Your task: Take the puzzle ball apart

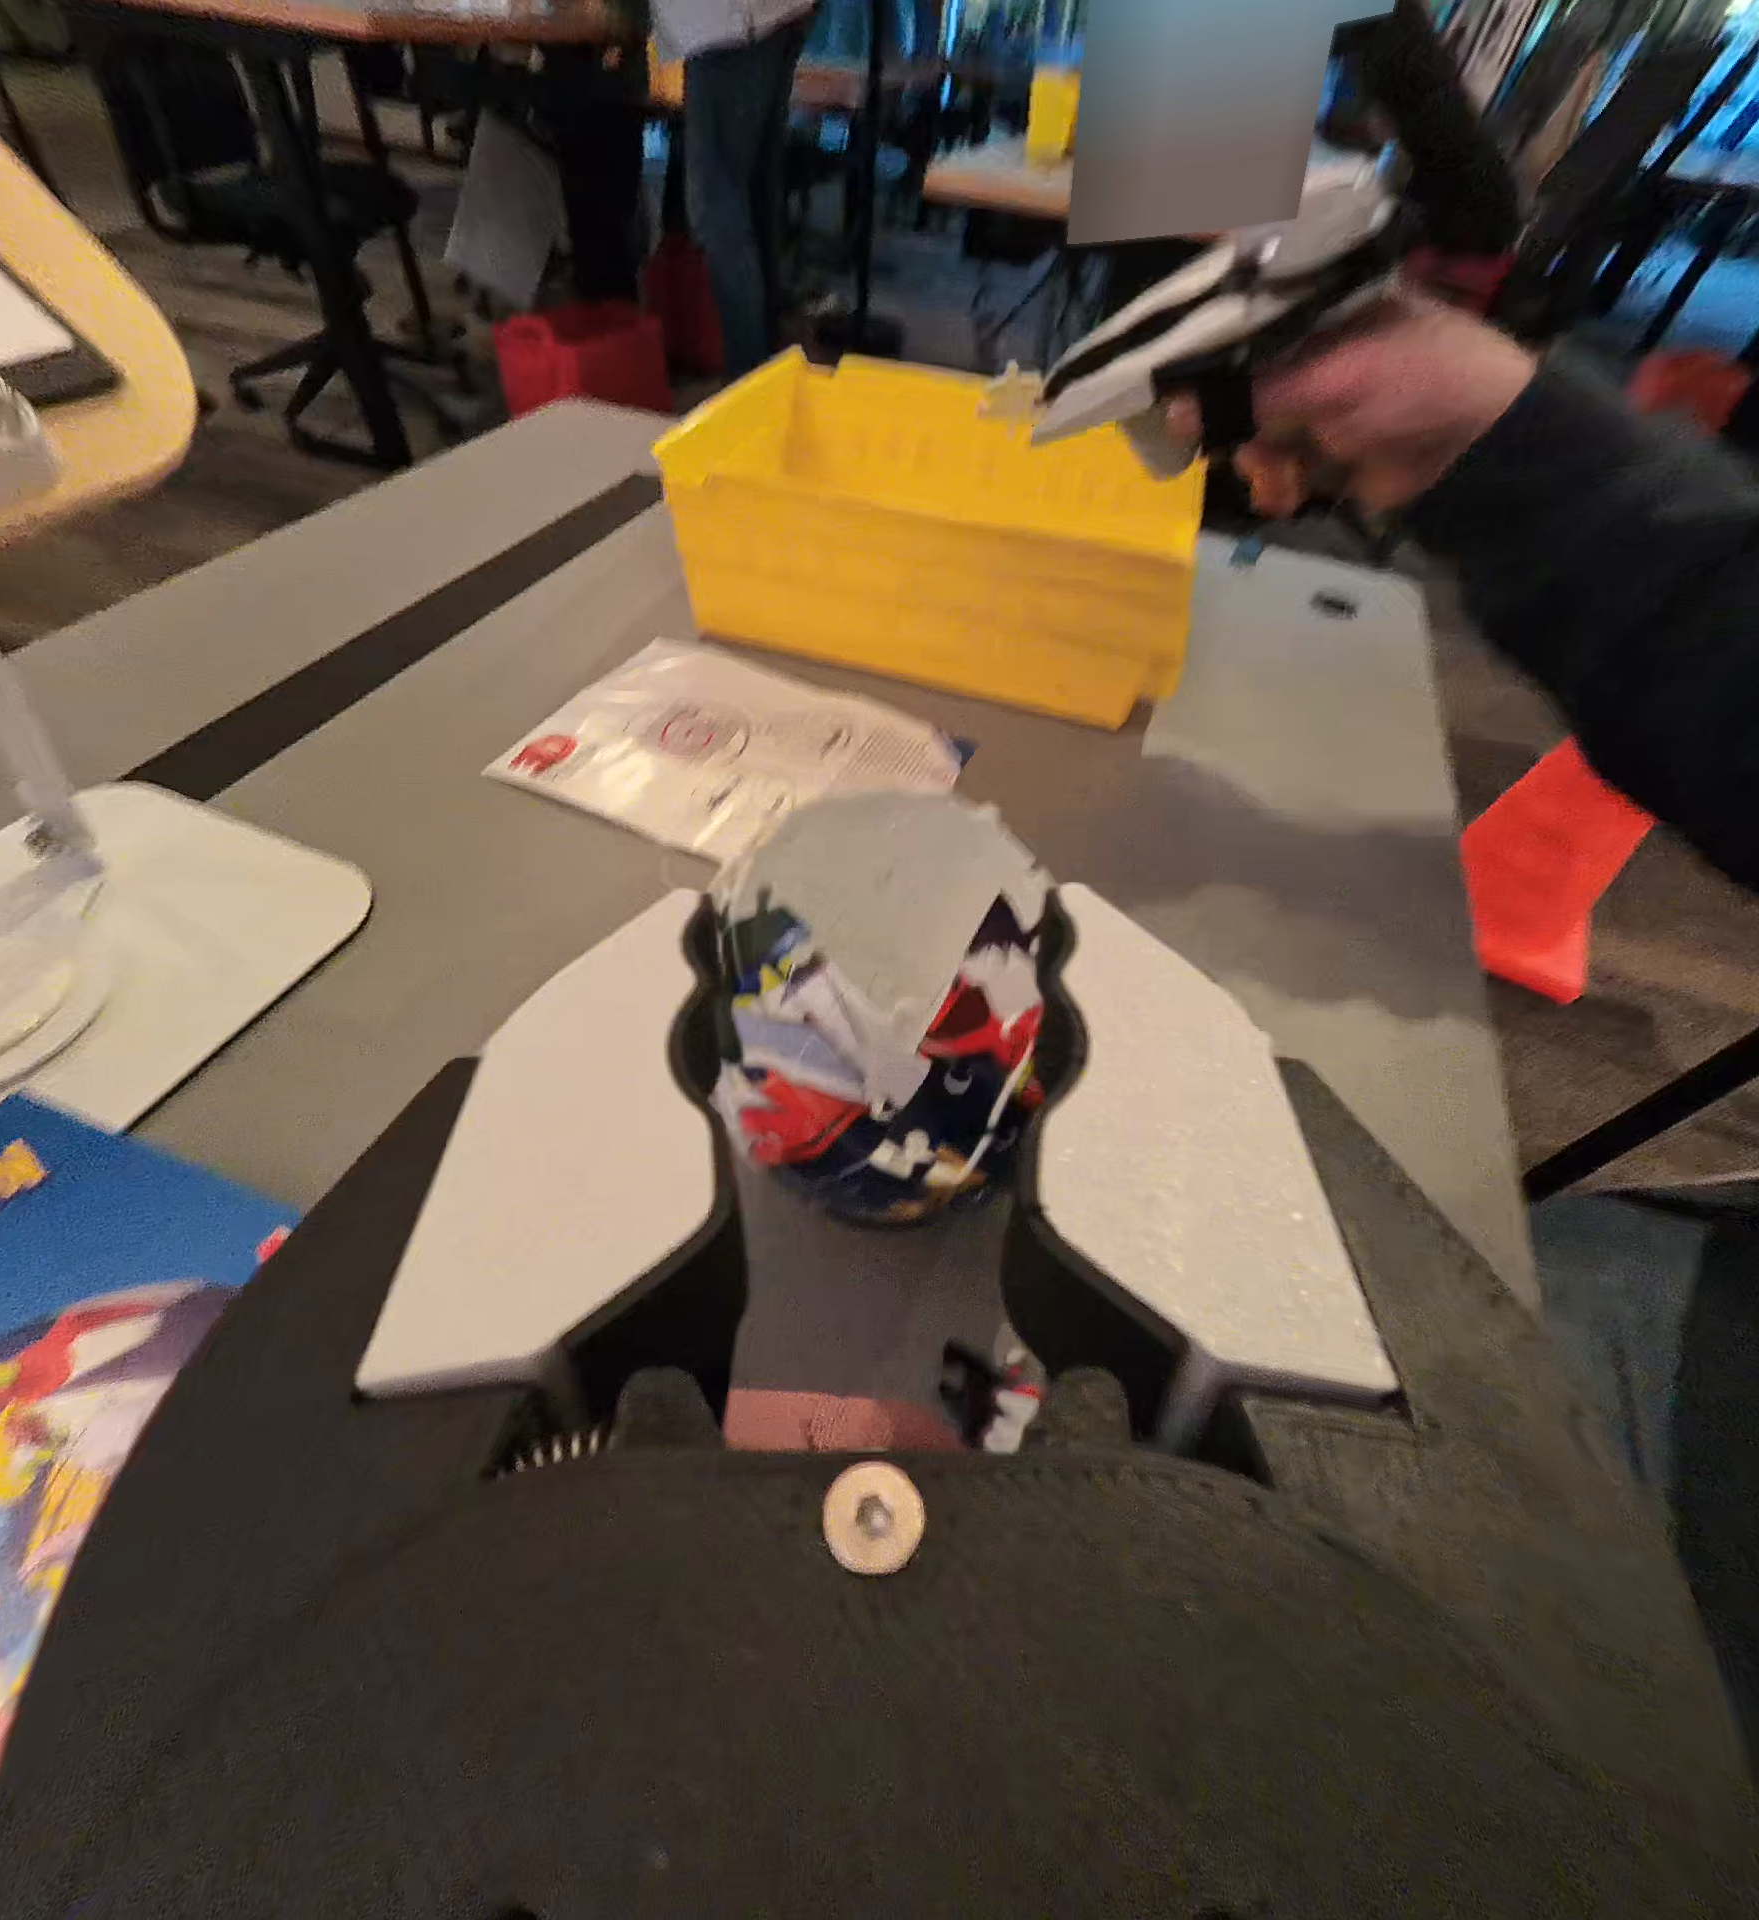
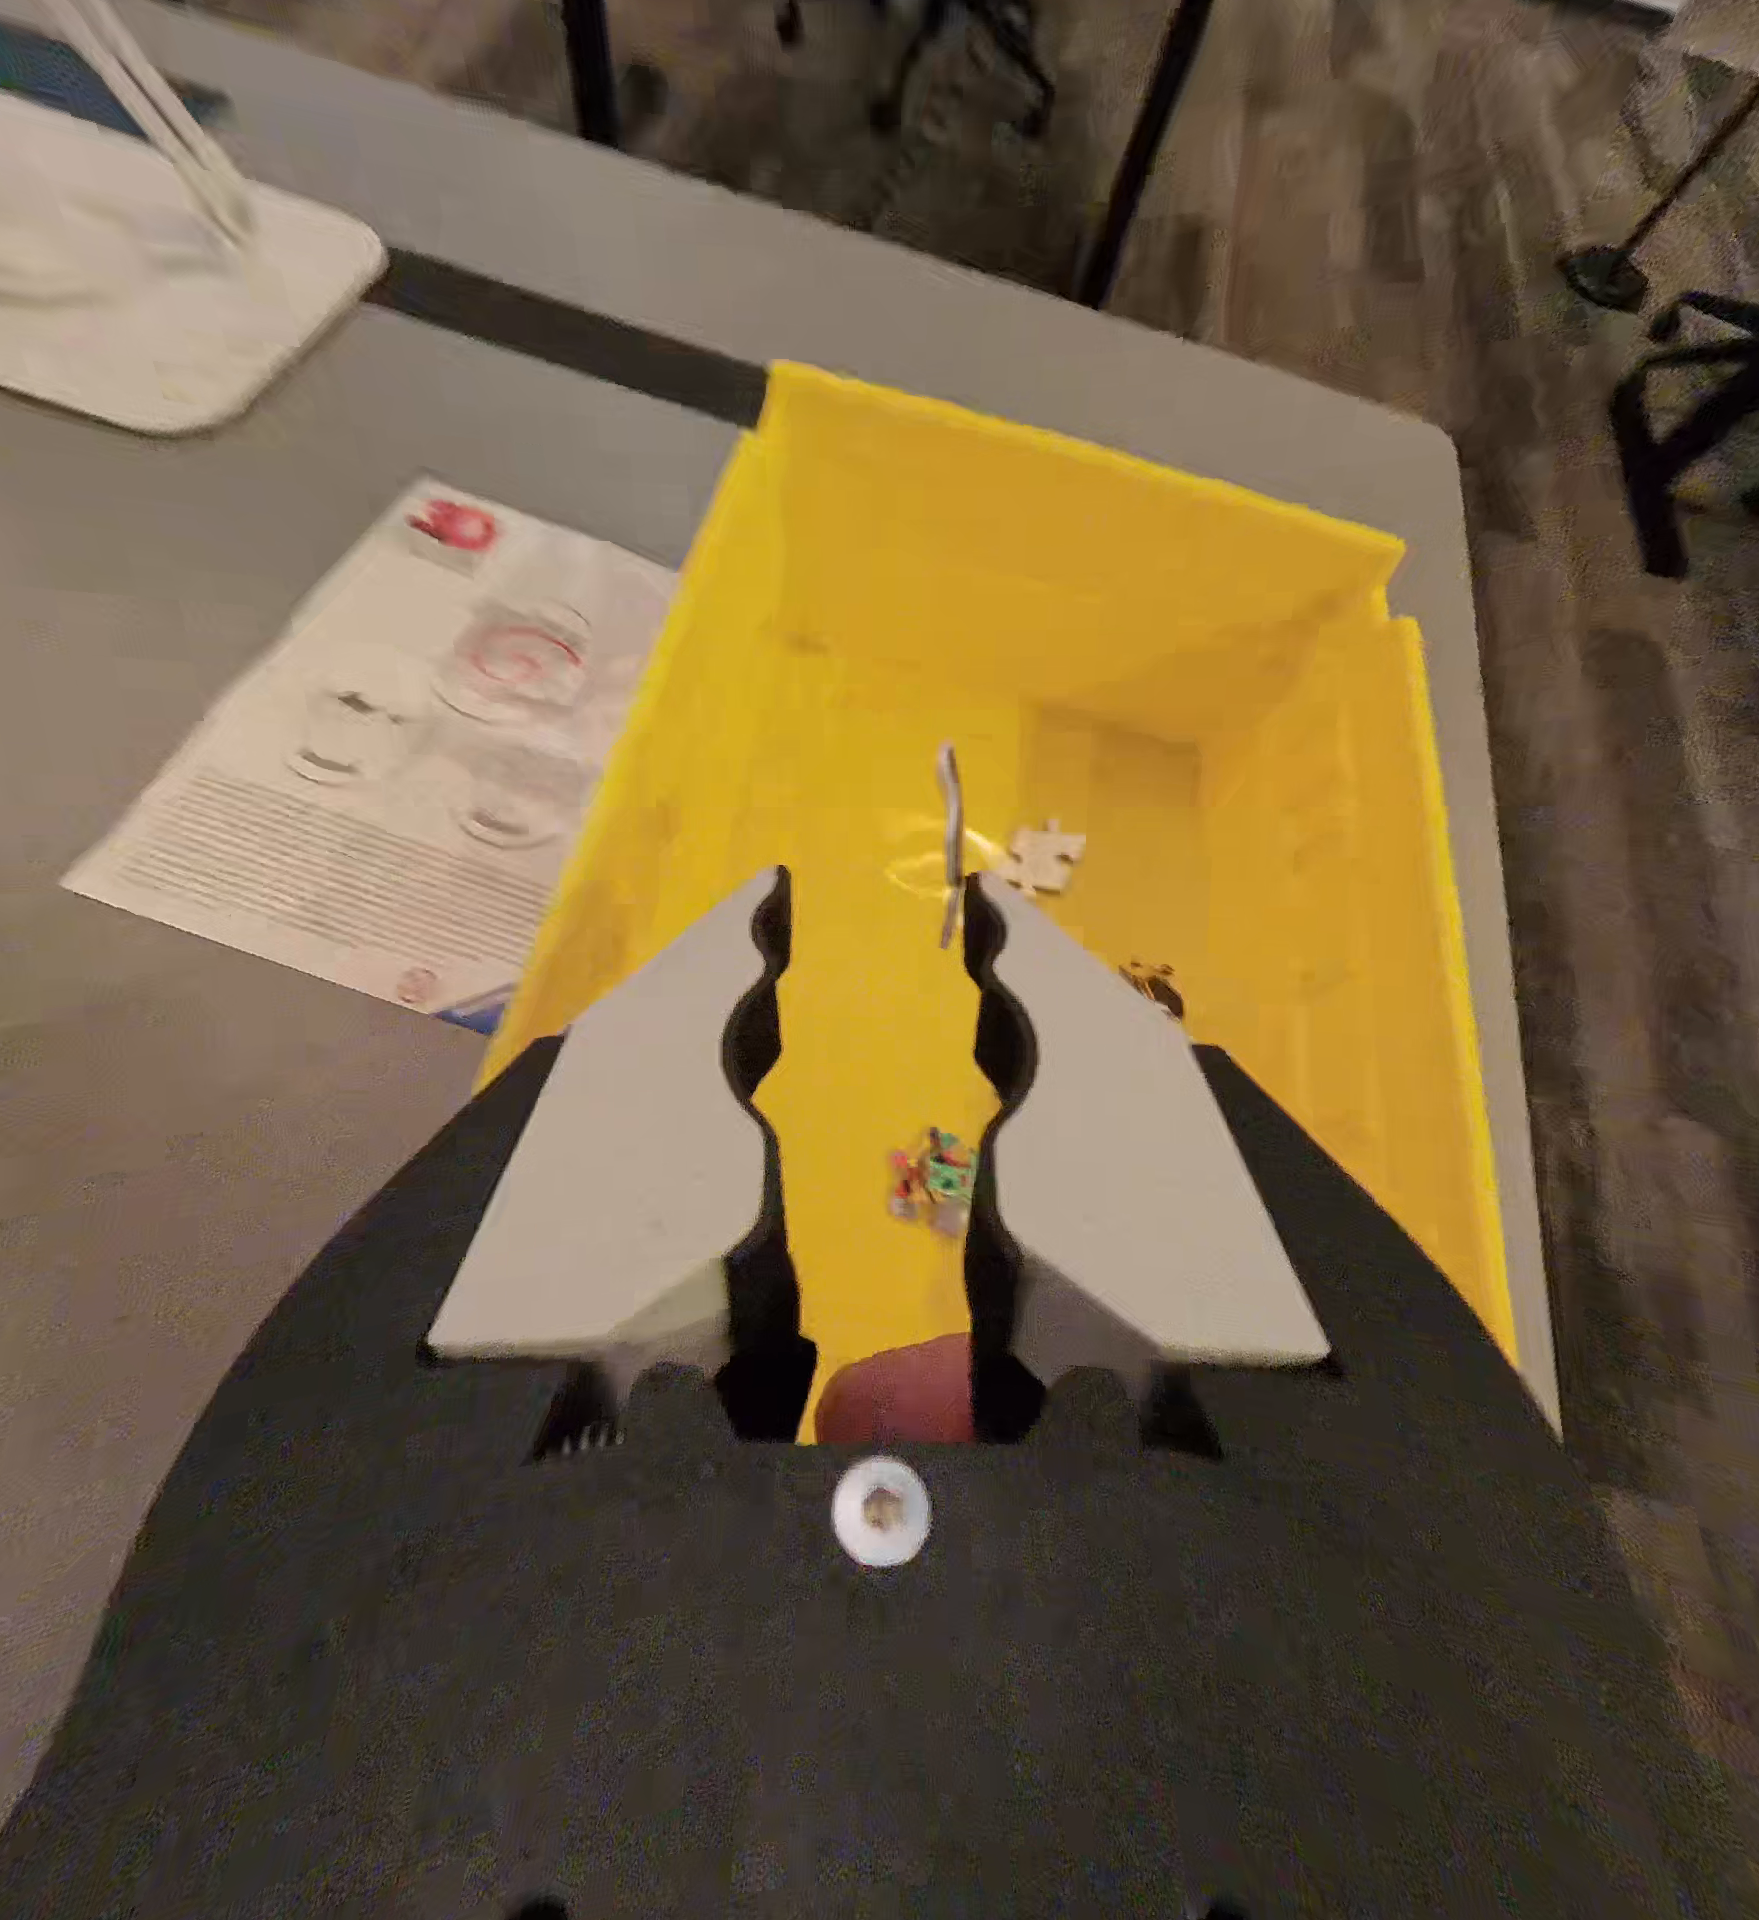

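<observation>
My left gripper [image 1: 877,902] is shut on the puzzle ball [image 1: 885,1039], a colourful shell that is partly open and shows its grey inner side at the top. My right gripper [image 2: 877,881] is open above the yellow bin [image 2: 1062,540]. A thin puzzle piece [image 2: 948,842] shows edge-on just beyond its right fingertip; I cannot tell whether they touch. In the left wrist view the right gripper [image 1: 1046,416] hangs over the yellow bin [image 1: 906,582] with that pale piece [image 1: 1010,400] at its tip. Loose pieces [image 2: 1046,857] [image 2: 932,1169] lie on the bin floor.
A printed instruction sheet [image 1: 740,748] [image 2: 366,758] lies left of the bin. A white lamp base [image 1: 158,914] [image 2: 127,291] stands at the left. A blue picture box [image 1: 54,1351] lies at the near left. The table's right edge [image 2: 1477,727] runs close by the bin. There is about 40 cm between the tips of the two grippers.
</observation>
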The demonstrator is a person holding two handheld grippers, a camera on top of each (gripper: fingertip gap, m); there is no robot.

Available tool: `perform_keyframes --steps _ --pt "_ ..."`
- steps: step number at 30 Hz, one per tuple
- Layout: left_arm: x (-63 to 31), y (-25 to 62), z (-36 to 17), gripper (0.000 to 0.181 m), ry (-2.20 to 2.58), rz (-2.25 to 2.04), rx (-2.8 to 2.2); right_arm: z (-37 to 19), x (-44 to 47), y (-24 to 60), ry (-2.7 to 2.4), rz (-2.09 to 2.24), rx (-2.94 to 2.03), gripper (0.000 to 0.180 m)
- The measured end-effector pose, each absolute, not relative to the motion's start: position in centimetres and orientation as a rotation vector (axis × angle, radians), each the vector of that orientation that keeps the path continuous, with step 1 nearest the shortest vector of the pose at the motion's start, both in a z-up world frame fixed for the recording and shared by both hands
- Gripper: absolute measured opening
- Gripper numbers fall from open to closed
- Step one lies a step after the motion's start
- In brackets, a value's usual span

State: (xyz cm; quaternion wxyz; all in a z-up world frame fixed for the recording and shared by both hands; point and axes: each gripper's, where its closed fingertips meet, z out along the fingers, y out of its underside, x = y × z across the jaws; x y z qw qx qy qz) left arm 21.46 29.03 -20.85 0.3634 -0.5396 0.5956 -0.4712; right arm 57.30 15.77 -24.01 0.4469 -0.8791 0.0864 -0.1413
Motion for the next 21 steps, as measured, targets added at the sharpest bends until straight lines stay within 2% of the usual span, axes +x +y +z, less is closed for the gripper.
perform_keyframes --steps 2,3,7,10,13,17,20,21 --pt "21.3 29.4 -22.6 0.062 1.589 -1.101 -1.416 -25.0 58.4 15.1 0.244 -0.399 -2.205 0.046" --pt "21.2 29.6 -23.2 0.061 1.600 -1.060 -1.425 -24.9 58.5 14.8 0.248 -0.426 -2.205 0.047" --pt "21.2 29.9 -25.0 0.057 1.614 -0.999 -1.469 -20.9 52.7 16.1 0.042 -0.427 -2.082 0.037" --pt "21.3 30.0 -26.4 0.054 1.638 -0.972 -1.490 -19.0 40.9 18.6 -0.238 -0.005 -1.990 0.031" --pt "21.7 29.7 -27.0 0.051 1.630 -1.002 -1.503 -19.1 30.7 20.1 -0.442 0.352 -1.965 0.041" --pt "22.0 29.3 -26.9 0.050 1.615 -1.008 -1.491 -22.6 25.0 23.2 -0.509 0.524 -2.070 0.046" --pt "22.1 28.9 -26.6 0.050 1.609 -1.020 -1.471 -24.5 22.7 24.9 -0.480 0.703 -2.113 0.042" --pt "22.2 28.6 -26.5 0.049 1.609 -1.040 -1.467 -24.6 22.3 25.3 -0.464 0.748 -2.105 0.036"
